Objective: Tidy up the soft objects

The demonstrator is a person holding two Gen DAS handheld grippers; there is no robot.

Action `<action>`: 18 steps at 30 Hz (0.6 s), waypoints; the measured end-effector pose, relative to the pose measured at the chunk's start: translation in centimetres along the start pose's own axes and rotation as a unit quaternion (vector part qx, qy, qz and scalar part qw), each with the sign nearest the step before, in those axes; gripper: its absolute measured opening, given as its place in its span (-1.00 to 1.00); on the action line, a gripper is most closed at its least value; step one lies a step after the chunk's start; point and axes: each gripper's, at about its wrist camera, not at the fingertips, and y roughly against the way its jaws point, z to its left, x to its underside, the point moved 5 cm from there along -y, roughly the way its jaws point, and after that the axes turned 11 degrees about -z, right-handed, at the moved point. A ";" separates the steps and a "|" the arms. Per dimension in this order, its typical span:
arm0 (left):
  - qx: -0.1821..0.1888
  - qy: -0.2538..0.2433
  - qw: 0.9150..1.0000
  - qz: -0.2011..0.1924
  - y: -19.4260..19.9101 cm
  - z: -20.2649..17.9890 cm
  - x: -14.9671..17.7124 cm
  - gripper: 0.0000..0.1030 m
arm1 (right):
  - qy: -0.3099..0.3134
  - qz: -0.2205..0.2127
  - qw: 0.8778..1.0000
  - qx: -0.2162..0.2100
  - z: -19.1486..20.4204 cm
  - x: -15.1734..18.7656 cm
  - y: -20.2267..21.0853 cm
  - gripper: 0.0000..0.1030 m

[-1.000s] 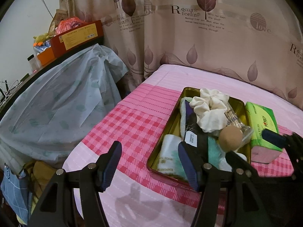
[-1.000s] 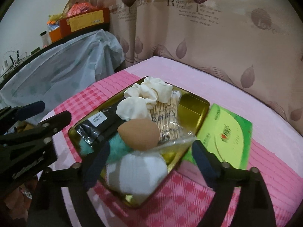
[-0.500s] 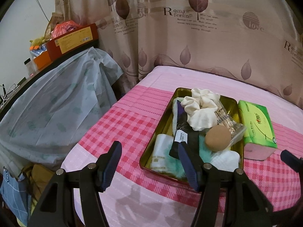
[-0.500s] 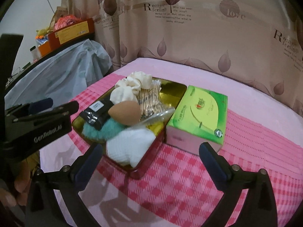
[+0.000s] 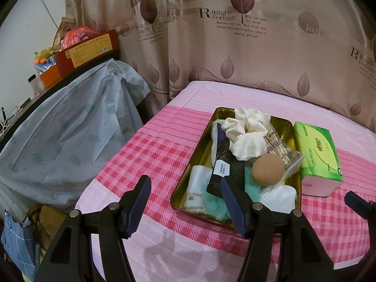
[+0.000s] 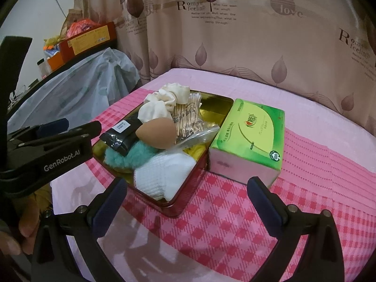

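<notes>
Right wrist: tissue pack [image 6: 249, 138] touching tin [image 6: 188, 197] edge.

My black grippers carry dark blue pads [image 5: 138, 203], and under them the cloth [image 6: 225, 213] is pink, checked in deeper pink and white with plain pale bands. The tin [image 5: 181, 193] is gold inside and holds a cream scrunchie [image 5: 246, 132], a tan sponge [image 6: 158, 132], teal fluff [image 6: 117, 157], a white waffle cloth [image 6: 162, 174] and a black packet [image 6: 122, 132]. The tissue pack [image 6: 253, 129] is green and yellow with a pink end; the curtain [image 5: 235, 54] is beige with mauve leaves.
</notes>
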 end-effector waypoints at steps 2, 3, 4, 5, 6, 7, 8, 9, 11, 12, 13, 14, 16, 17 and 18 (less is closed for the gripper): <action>0.000 0.000 1.000 0.001 0.0 0.0 0.0 0.23 | -0.001 0.001 1.000 -0.001 0.1 0.1 0.0 0.96; 0.000 -0.001 1.000 0.001 0.0 0.0 0.0 0.23 | -0.001 0.001 1.000 -0.002 0.2 0.2 -0.1 0.96; 0.001 0.000 1.000 0.001 0.0 0.0 0.0 0.23 | 0.000 0.002 1.000 -0.002 0.2 0.2 -0.1 0.96; 0.001 0.000 1.000 0.000 0.0 0.0 0.0 0.23 | 0.001 0.002 1.000 -0.002 0.2 0.2 -0.1 0.96; 0.001 0.000 1.000 0.000 0.0 -0.1 0.0 0.23 | 0.002 0.001 1.000 -0.001 0.3 0.2 -0.1 0.96; 0.000 -0.001 1.000 0.000 0.0 -0.1 0.0 0.23 | 0.001 0.000 1.000 -0.002 0.3 0.2 -0.1 0.96; 0.001 -0.001 1.000 0.001 0.0 0.0 0.0 0.23 | 0.001 0.001 1.000 -0.001 0.3 0.2 -0.1 0.96; 0.001 -0.001 1.000 0.001 0.0 -0.1 0.0 0.23 | 0.000 0.000 1.000 -0.001 0.3 0.2 -0.1 0.96; 0.001 -0.002 1.000 0.001 -0.1 -0.1 0.1 0.23 | -0.001 0.001 1.000 0.001 0.3 0.3 -0.2 0.96; 0.001 -0.002 1.000 0.002 -0.1 -0.1 0.1 0.23 | -0.002 0.001 1.000 0.001 0.3 0.3 -0.2 0.96; 0.002 -0.002 1.000 0.002 -0.1 -0.1 0.1 0.23 | -0.003 0.000 1.000 0.001 0.2 0.2 -0.2 0.96; 0.002 -0.002 1.000 0.002 -0.1 -0.1 0.1 0.23 | -0.003 0.000 1.000 0.002 0.2 0.2 -0.1 0.96; 0.002 -0.002 1.000 0.002 -0.1 -0.2 0.1 0.23 | -0.002 -0.001 1.000 0.004 0.1 0.1 -0.1 0.96; 0.002 -0.002 1.000 0.002 -0.1 -0.2 0.1 0.23 | -0.002 -0.002 1.000 0.004 0.0 0.1 -0.1 0.96; 0.001 -0.002 1.000 0.002 -0.1 -0.2 0.1 0.23 | -0.002 -0.002 1.000 0.004 0.0 0.1 0.0 0.96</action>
